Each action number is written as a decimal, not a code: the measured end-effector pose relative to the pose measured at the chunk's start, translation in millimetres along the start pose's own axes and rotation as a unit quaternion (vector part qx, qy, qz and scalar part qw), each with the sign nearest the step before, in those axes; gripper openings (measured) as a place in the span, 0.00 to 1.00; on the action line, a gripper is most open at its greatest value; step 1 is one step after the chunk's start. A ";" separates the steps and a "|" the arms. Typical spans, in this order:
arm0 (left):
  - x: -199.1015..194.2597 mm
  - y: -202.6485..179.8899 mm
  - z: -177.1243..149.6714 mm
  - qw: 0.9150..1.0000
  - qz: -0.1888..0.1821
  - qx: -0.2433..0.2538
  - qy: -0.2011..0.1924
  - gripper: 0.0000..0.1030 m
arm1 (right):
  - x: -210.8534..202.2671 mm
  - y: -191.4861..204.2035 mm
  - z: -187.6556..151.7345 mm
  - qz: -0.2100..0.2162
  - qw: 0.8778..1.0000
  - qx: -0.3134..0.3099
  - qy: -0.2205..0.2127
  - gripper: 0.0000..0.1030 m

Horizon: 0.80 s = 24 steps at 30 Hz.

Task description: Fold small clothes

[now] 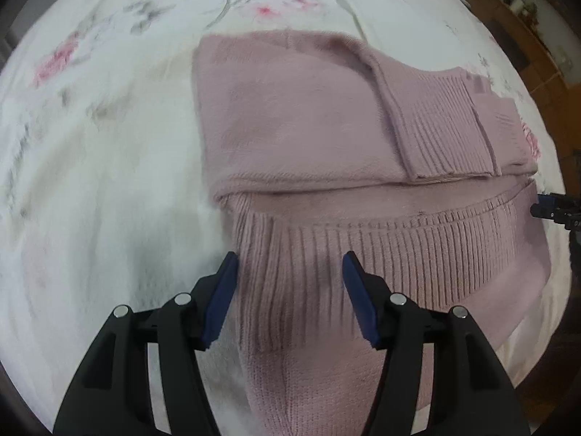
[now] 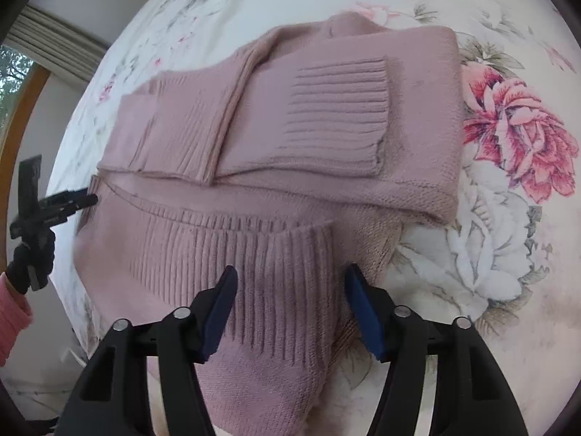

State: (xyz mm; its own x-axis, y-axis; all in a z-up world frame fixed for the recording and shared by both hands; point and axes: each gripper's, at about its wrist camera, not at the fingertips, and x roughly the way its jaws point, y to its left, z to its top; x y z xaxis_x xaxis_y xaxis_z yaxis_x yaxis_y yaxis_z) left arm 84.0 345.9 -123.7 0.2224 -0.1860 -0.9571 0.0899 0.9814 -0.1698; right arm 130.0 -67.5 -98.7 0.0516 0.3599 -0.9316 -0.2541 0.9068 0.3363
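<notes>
Already part-folded, the dusty-pink knitted sweater lies on the bed's white floral bedspread, its two ribbed-cuff sleeves laid across the body and its ribbed hem toward the near edge of the bed. At the hem's left corner the left gripper stands released, jaws spread wide with the ribbing between them but not pinched. At the hem's right corner the right gripper is likewise released, its blue pads either side of the ribbed band without clamping it. My judgement is that the next step is to grasp both hem corners and fold the lower part up over the sleeves. The risks: a gripper closing on only the top knit layer, so the hem peels apart; uneven lifting skewing the fold; or the soft, stretchy knit dragging the loose sleeve cuffs out of place as it comes over them.
</notes>
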 end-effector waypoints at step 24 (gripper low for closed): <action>-6.5 16.3 -9.6 0.999 0.020 -0.023 -0.022 0.43 | 1.9 2.4 -15.1 0.002 1.000 -0.011 0.010 0.56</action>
State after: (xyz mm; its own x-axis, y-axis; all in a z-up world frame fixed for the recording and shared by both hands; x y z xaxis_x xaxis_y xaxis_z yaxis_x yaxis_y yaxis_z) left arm 74.7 363.6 -122.5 0.2676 -0.1483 -0.9521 0.0358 0.9889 -0.1440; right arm 114.8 -68.0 -101.8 0.0310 0.3593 -0.9327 -0.2757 0.9000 0.3375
